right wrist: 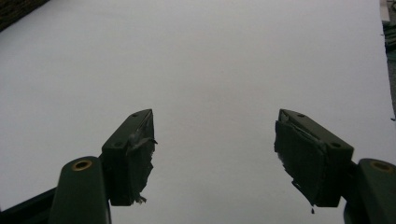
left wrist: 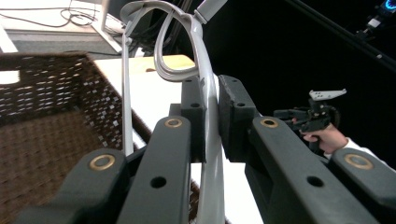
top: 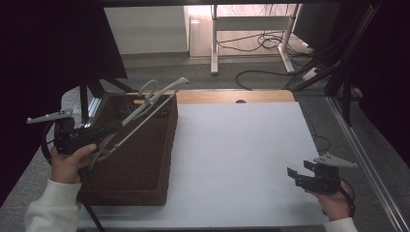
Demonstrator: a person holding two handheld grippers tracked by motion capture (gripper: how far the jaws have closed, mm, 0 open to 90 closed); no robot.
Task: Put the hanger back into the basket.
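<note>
A white sheet (top: 241, 159) covers the surface. The bare wooden edge (top: 232, 96) is exposed at the far side. Beyond it, on the floor: white desk legs (top: 214, 43) and loose black cables (top: 263, 41).

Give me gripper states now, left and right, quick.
Left gripper: shut on the grey clothes hanger, held above the wicker basket.
Right gripper: open, holding nothing, over the white table.
</note>
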